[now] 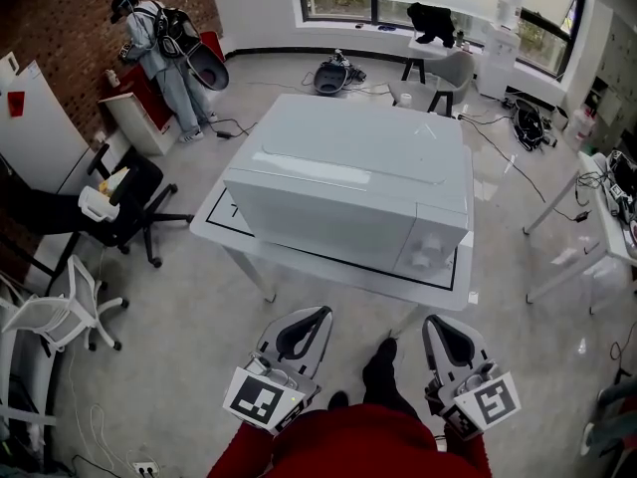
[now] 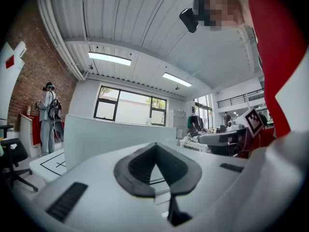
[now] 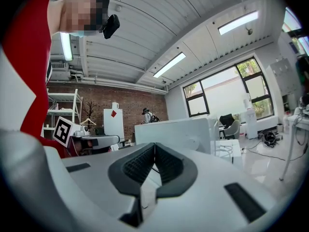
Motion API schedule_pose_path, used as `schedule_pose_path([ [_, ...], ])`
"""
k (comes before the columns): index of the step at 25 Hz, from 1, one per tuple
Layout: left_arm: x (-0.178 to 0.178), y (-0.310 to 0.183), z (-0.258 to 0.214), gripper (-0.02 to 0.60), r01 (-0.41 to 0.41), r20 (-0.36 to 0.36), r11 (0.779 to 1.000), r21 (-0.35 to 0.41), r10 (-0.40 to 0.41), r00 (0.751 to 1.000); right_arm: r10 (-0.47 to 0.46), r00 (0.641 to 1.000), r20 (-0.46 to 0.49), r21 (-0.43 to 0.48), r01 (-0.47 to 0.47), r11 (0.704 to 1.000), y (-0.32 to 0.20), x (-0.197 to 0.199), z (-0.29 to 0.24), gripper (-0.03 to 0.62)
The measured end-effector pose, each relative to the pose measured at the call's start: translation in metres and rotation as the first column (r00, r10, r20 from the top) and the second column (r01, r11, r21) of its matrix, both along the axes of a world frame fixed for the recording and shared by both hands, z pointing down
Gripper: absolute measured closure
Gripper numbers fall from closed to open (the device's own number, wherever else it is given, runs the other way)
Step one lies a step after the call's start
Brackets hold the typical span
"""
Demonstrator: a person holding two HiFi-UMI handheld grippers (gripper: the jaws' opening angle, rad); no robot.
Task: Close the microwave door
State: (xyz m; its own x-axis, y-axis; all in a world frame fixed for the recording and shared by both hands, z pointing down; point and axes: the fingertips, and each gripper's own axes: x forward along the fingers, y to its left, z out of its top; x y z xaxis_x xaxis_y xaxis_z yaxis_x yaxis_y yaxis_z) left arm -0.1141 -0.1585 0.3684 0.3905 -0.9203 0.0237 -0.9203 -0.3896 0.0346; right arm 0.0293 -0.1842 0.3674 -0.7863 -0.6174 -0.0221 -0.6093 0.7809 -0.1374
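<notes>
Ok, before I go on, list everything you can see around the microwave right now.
microwave: one, white, on the table, door looks shut
table: one, white with black outline, centre
office chair: one, black, left of the table
folding chair: one, white, lower left
other person: one, pale clothes, by the brick wall
grey chair: one, under the windows
left claw: one, pale grey, shut, empty
right claw: one, pale grey, shut, empty
own top: red, bottom edge

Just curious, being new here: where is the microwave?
Head view, centre: the microwave sits on the white table, a black office chair to its left.
</notes>
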Motion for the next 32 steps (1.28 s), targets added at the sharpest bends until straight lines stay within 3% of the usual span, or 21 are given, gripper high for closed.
schedule_pose_path([
  [10, -0.002, 0.012, 0.012, 0.571, 0.001, 0.024, 0.999, -0.051, 0.000, 1.000, 0.020, 0.999, 0.029, -0.025, -0.019, 1.000, 0.005, 0.000, -0.001, 0.582],
  [13, -0.005, 0.012, 0.009, 0.571, 0.008, 0.005, 1.000, -0.026, -0.008, 1.000, 0.019, 0.999, 0.035, -0.021, -0.018, 1.000, 0.005, -0.001, -0.004, 0.582],
  [17, -0.010, 0.011, 0.010, 0.571, 0.031, 0.019, 0.998, -0.053, -0.030, 0.999, 0.017, 1.000, 0.013, -0.017, -0.017, 1.000, 0.004, -0.001, -0.002, 0.582],
  [24, -0.005, 0.010, 0.003, 0.571, 0.016, -0.003, 1.000, -0.007, -0.016, 1.000, 0.022, 1.000, -0.006, -0.029, -0.022, 0.999, 0.004, 0.002, 0.002, 0.582],
  [32, -0.005, 0.009, 0.008, 0.571, 0.027, -0.004, 0.999, -0.018, -0.027, 1.000, 0.027, 1.000, -0.013, -0.049, -0.027, 0.998, 0.002, 0.005, 0.008, 0.582],
])
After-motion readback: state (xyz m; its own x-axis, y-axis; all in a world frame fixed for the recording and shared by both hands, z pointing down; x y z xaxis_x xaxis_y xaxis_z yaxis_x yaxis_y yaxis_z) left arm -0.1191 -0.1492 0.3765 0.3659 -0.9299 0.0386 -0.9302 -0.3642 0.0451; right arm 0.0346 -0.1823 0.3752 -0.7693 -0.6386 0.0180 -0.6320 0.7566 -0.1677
